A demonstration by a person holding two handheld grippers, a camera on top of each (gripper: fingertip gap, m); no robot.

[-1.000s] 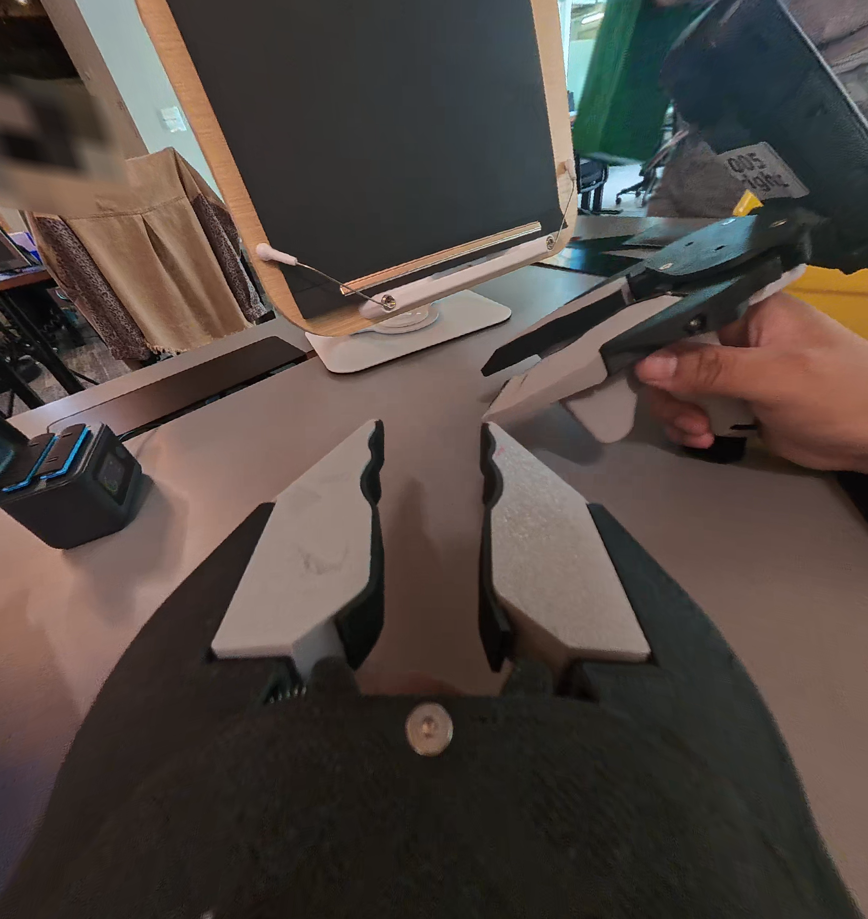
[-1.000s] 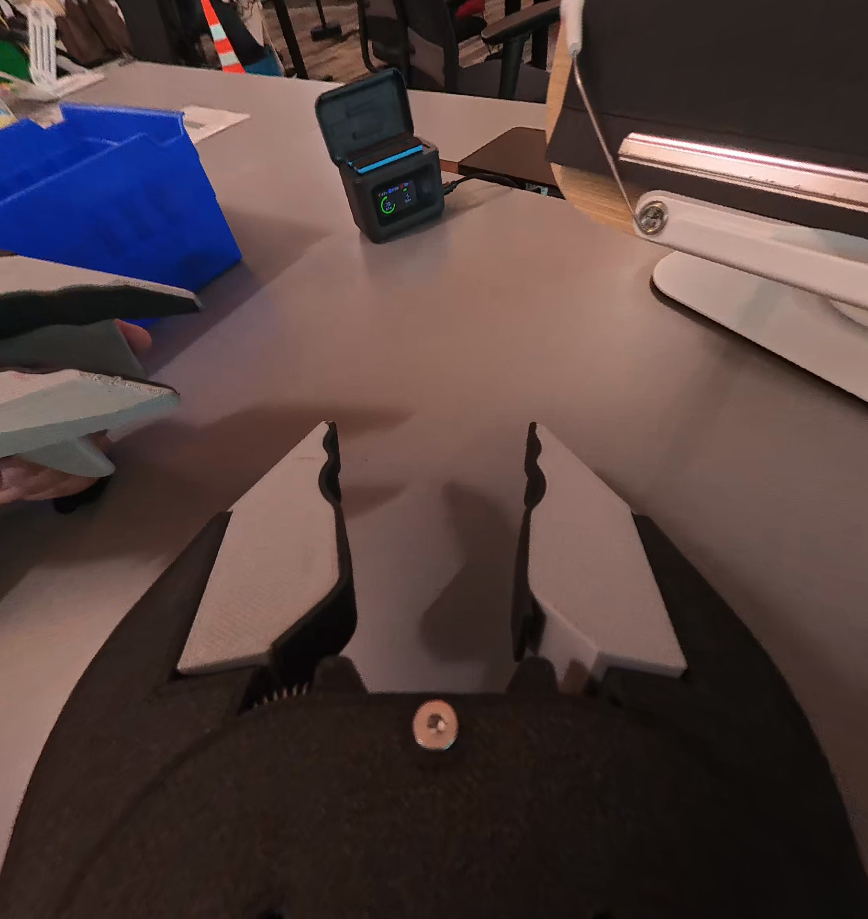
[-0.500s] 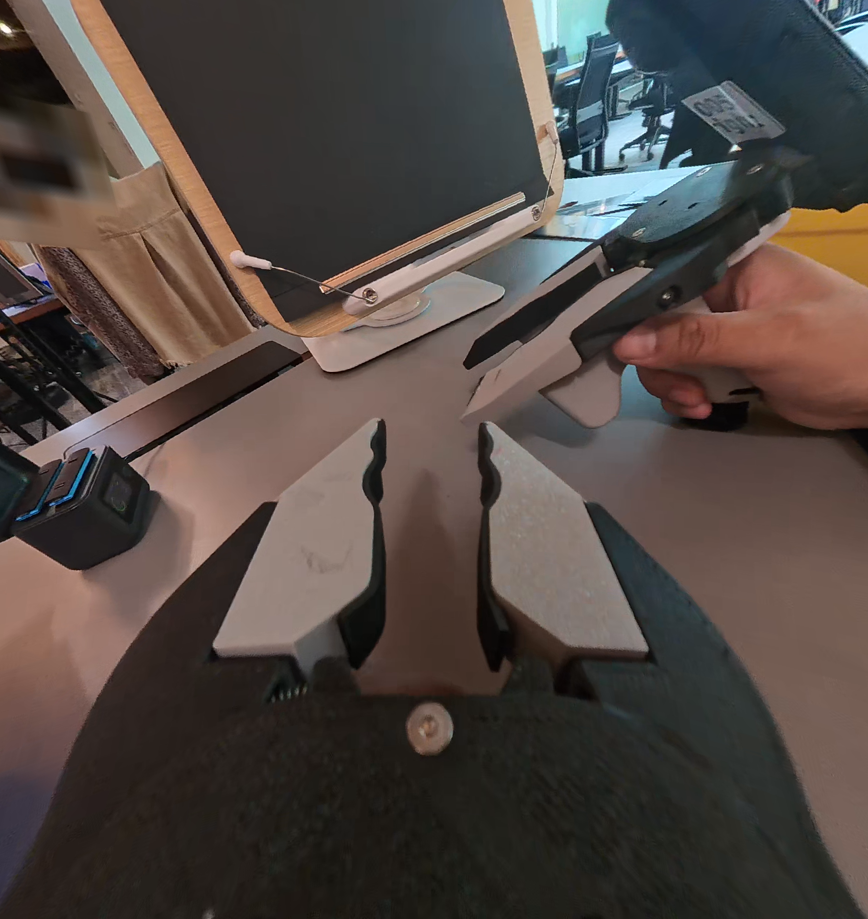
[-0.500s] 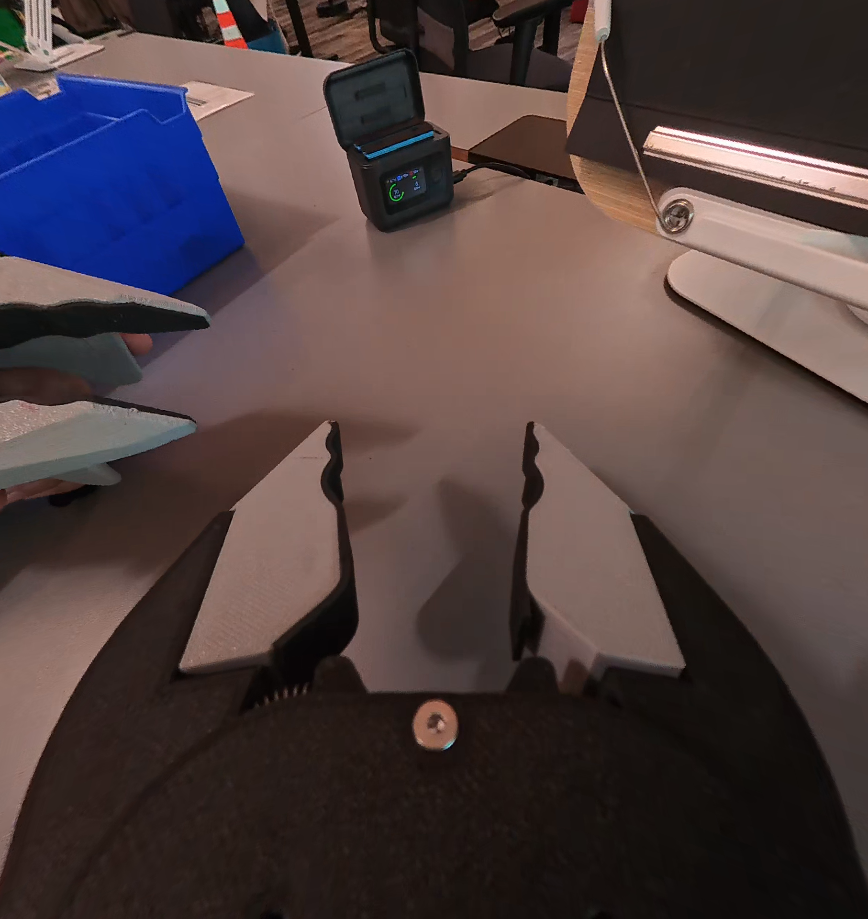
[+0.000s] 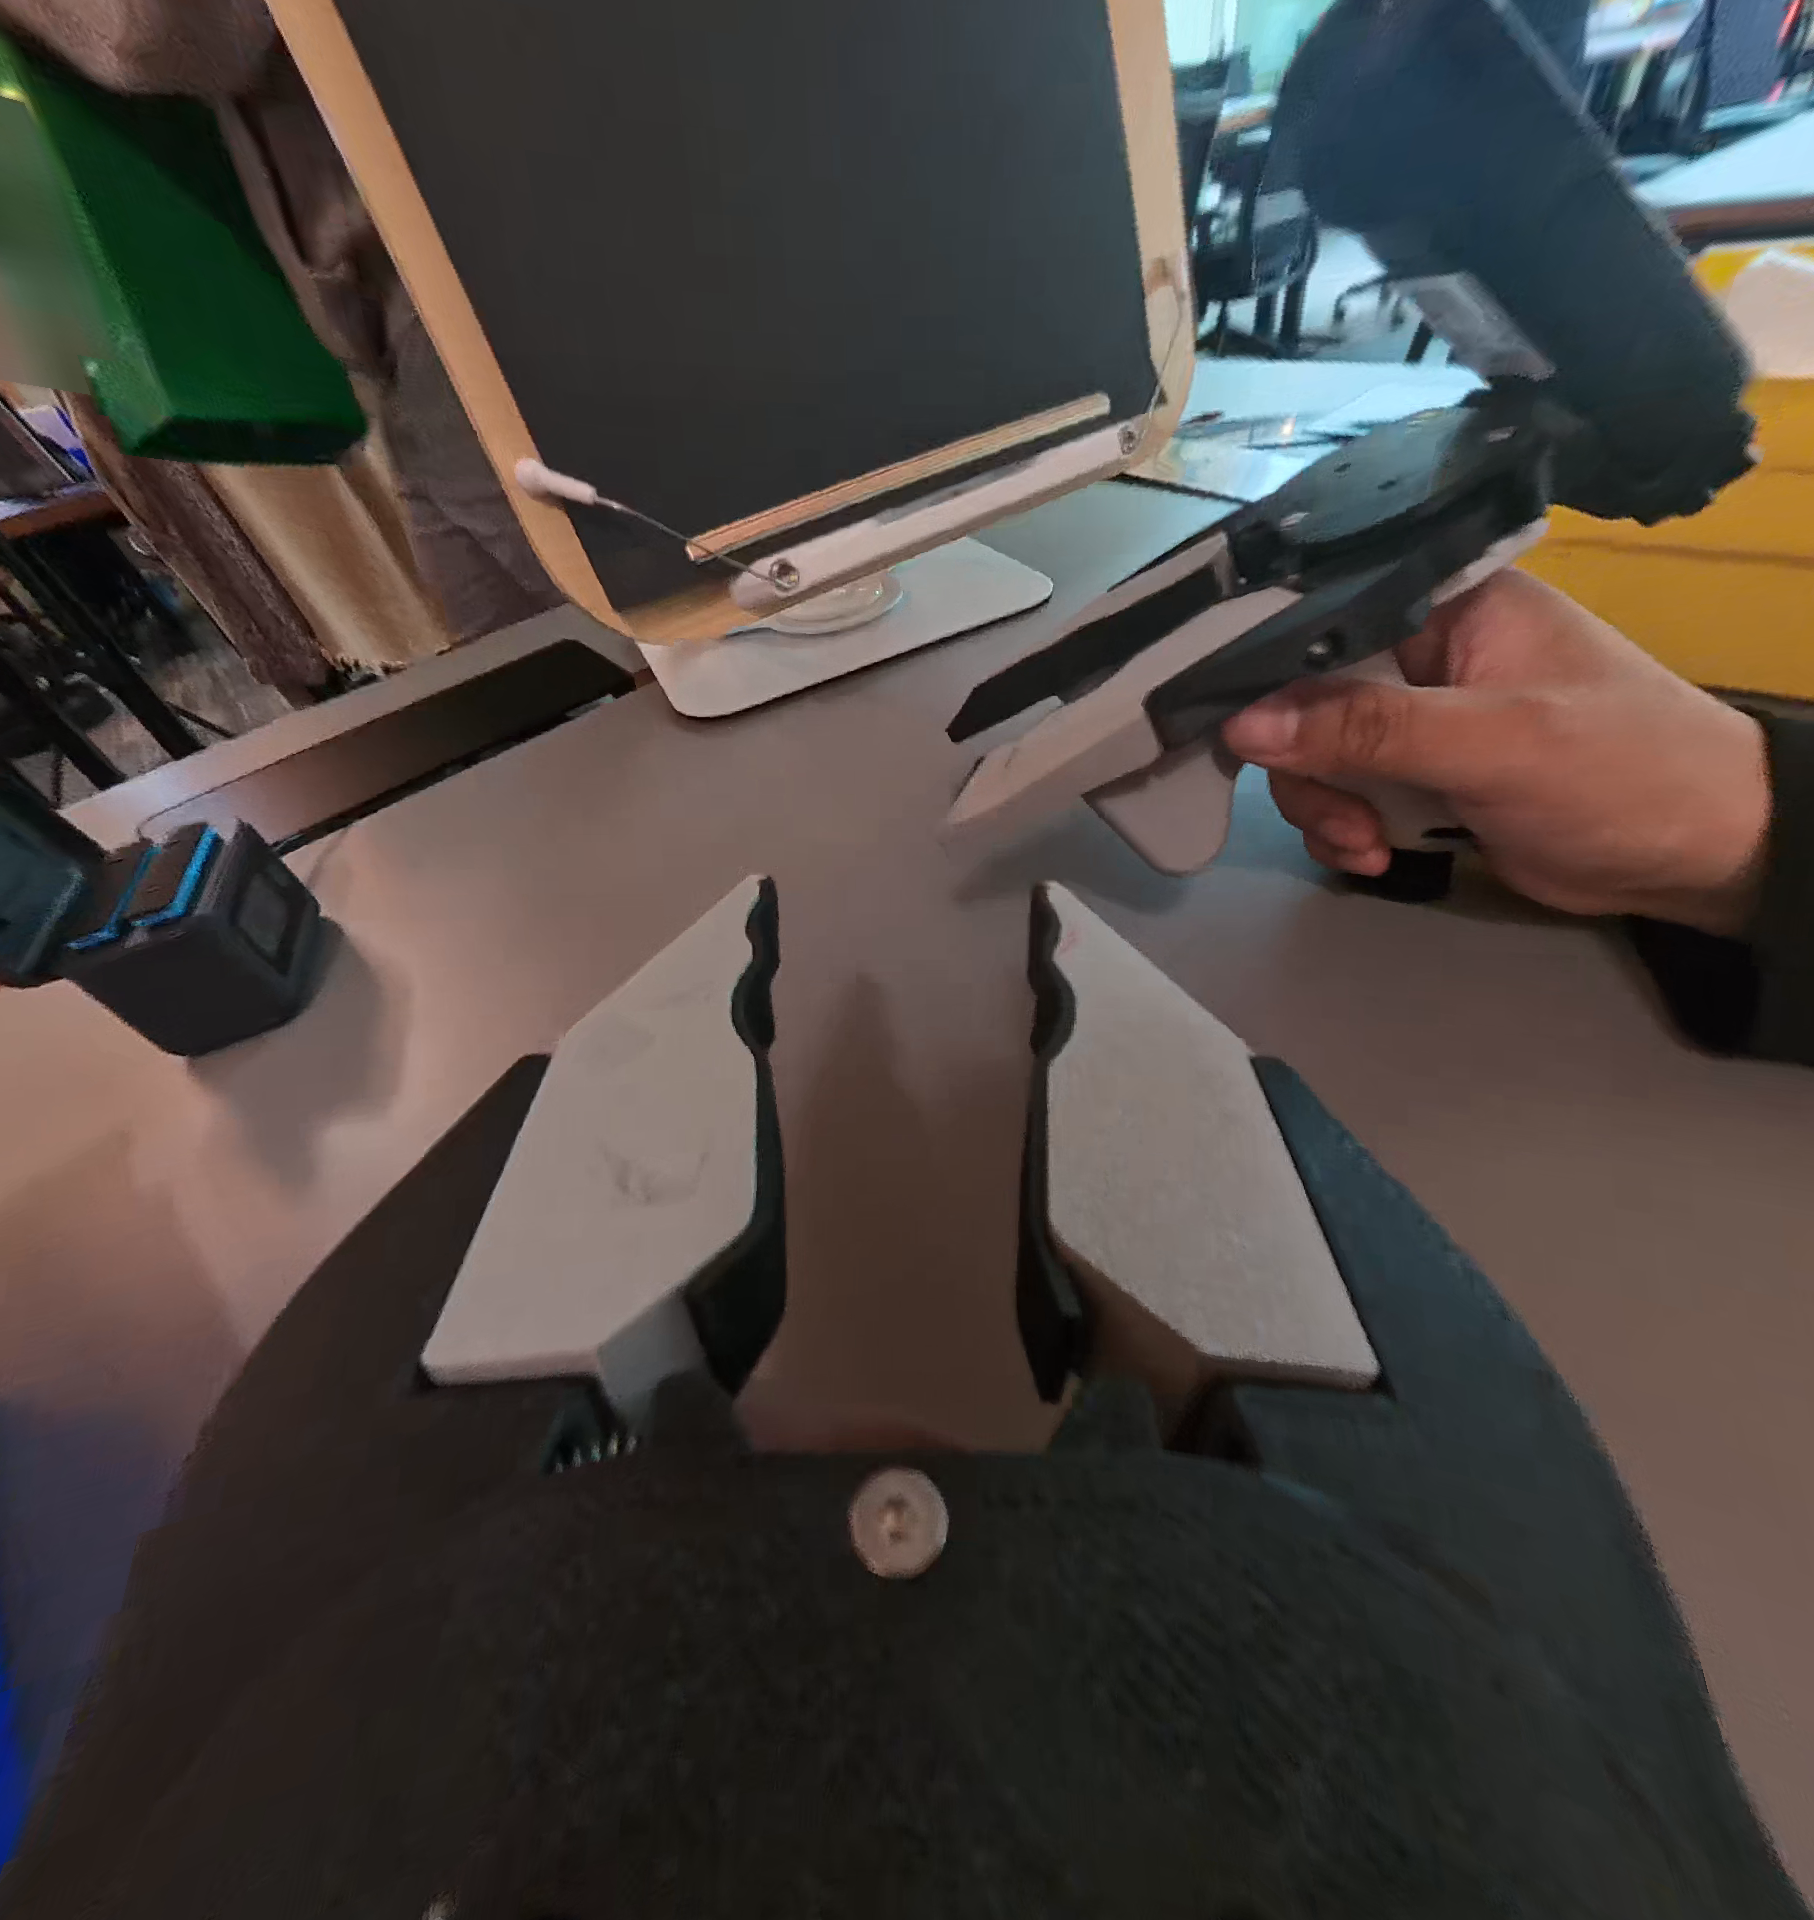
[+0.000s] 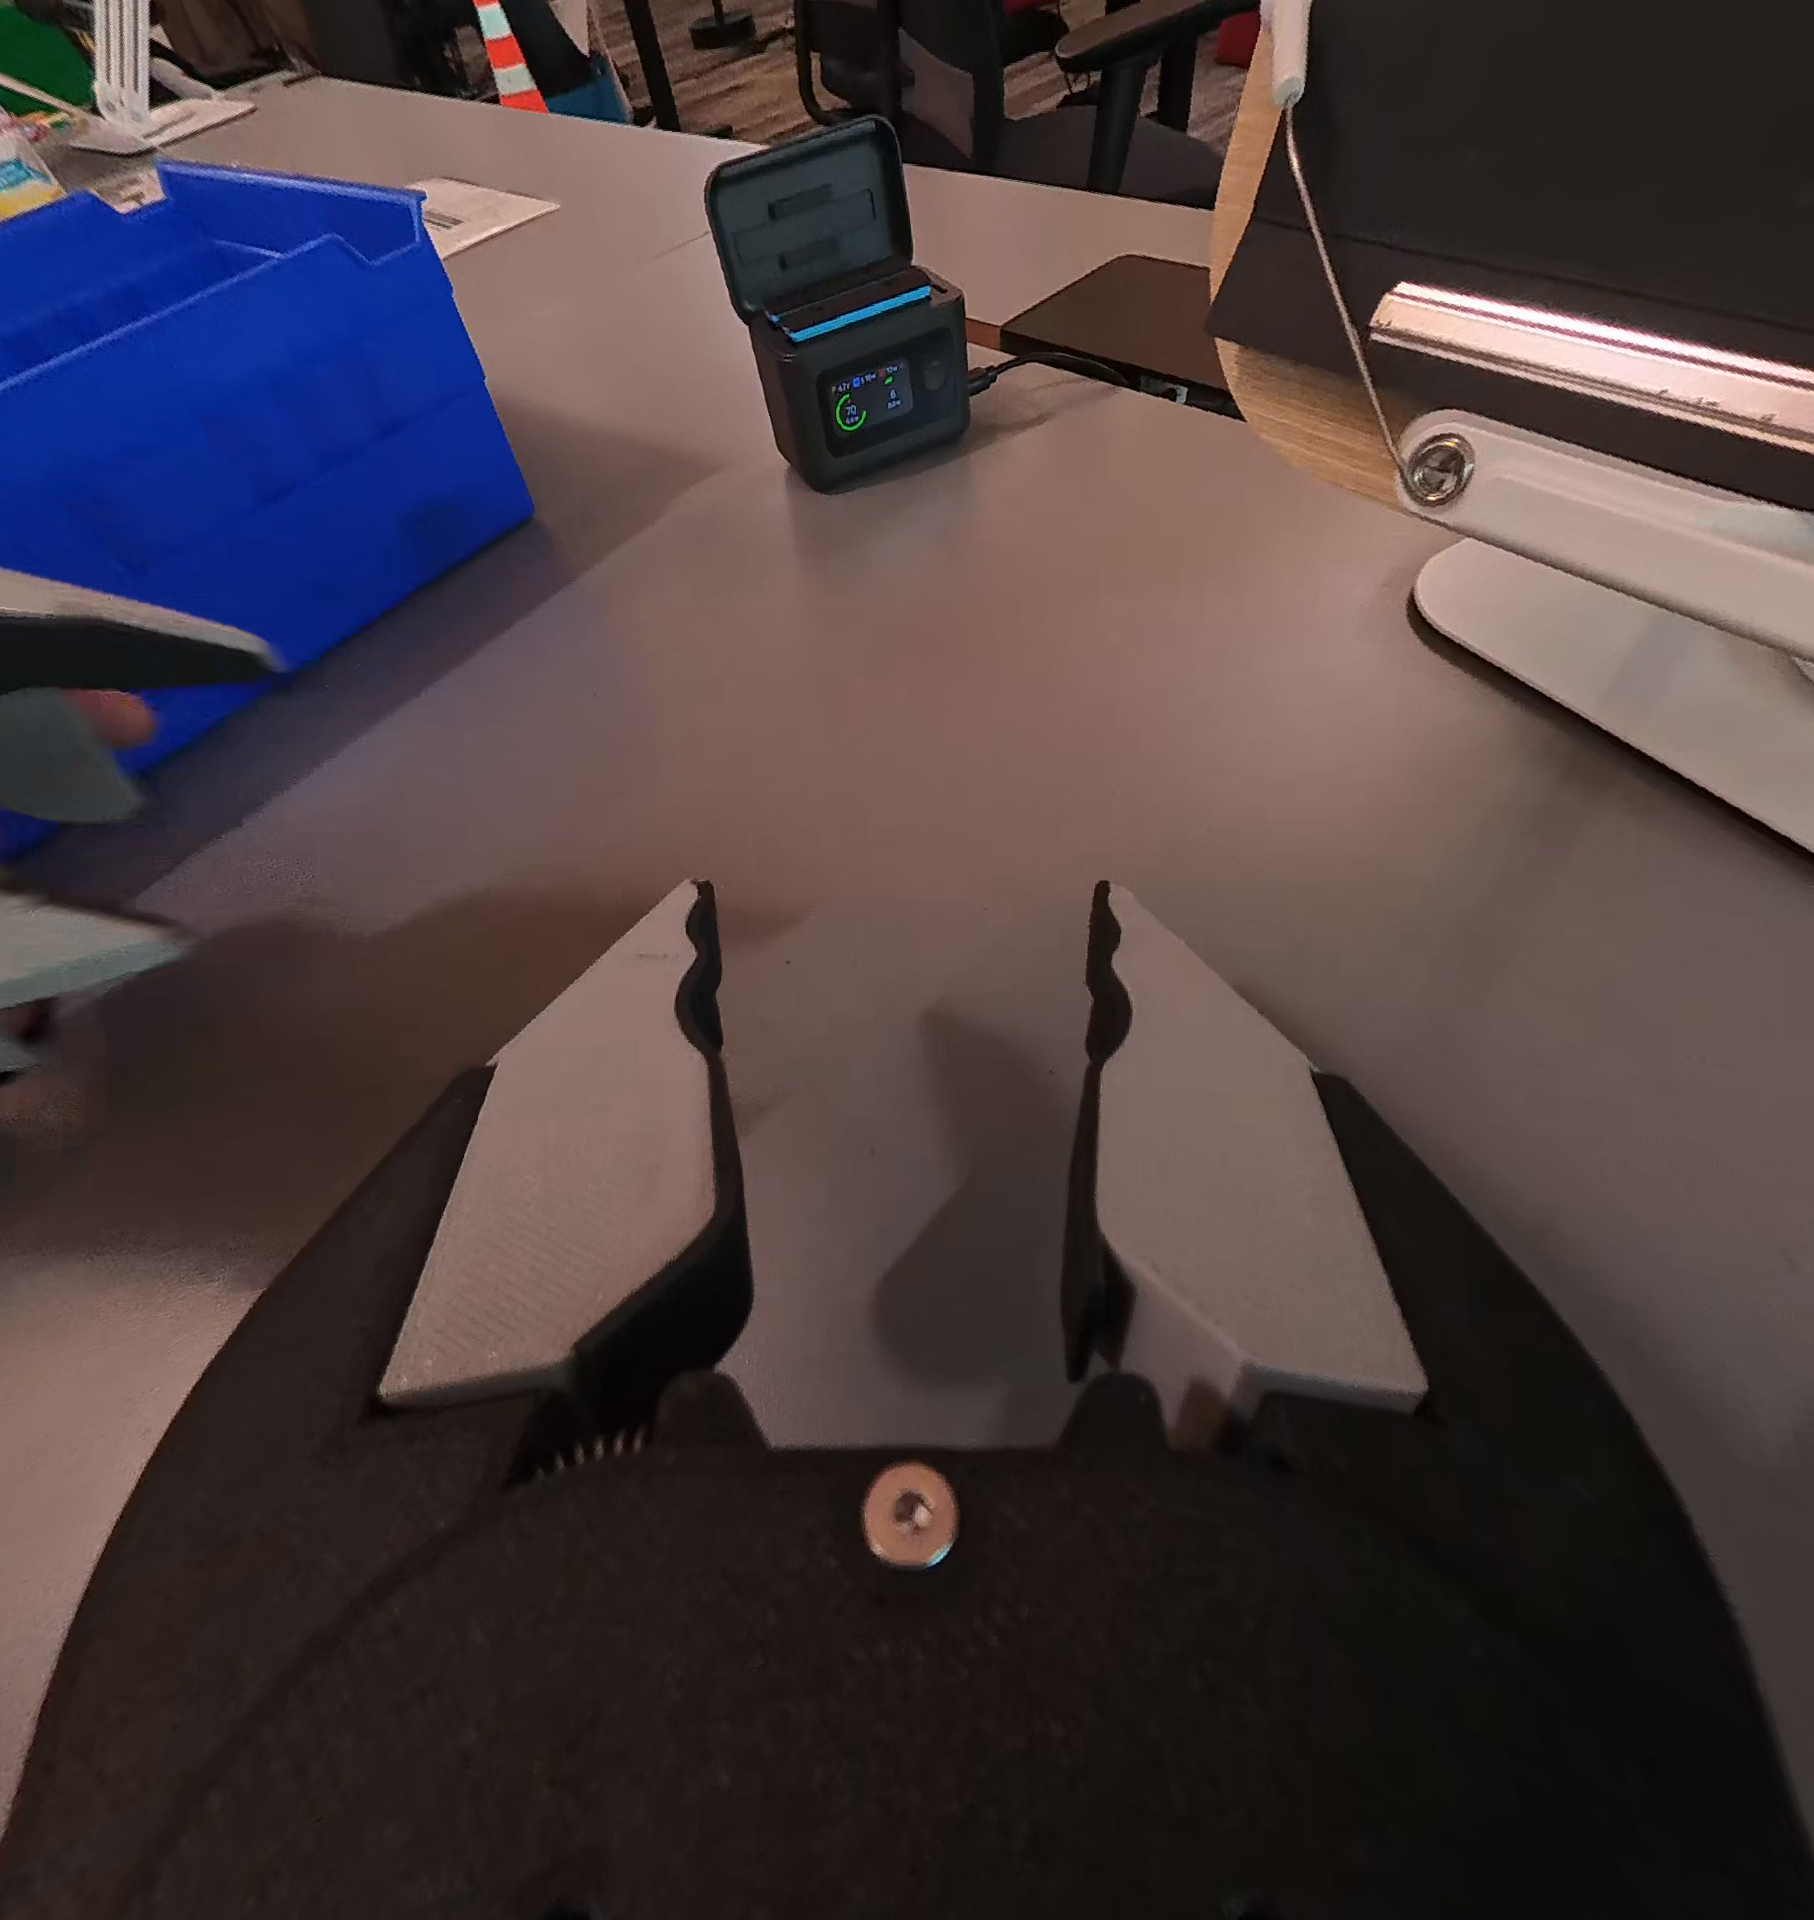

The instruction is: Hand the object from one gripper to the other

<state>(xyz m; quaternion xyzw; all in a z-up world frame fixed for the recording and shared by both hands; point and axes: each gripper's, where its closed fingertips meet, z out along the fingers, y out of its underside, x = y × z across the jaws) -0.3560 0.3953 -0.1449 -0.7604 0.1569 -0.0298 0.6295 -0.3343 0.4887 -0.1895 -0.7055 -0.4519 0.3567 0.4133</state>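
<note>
A smooth grey table (image 6: 986,675) sits in an office with chairs behind it. On it stand a blue plastic bin (image 6: 207,416) at the left, a small black charging case (image 6: 861,384) with its lid up and a lit screen, and a dark board (image 5: 778,260) in a rounded wooden frame on a flat white base.

The left gripper (image 5: 903,904) has wedge-shaped, matte white fingers with wavy black pads; its jaws are parted, with only bare table between them. The right gripper (image 6: 903,904), held by a hand (image 5: 1526,758), is likewise spread and empty. No object to hand over can be seen.
</note>
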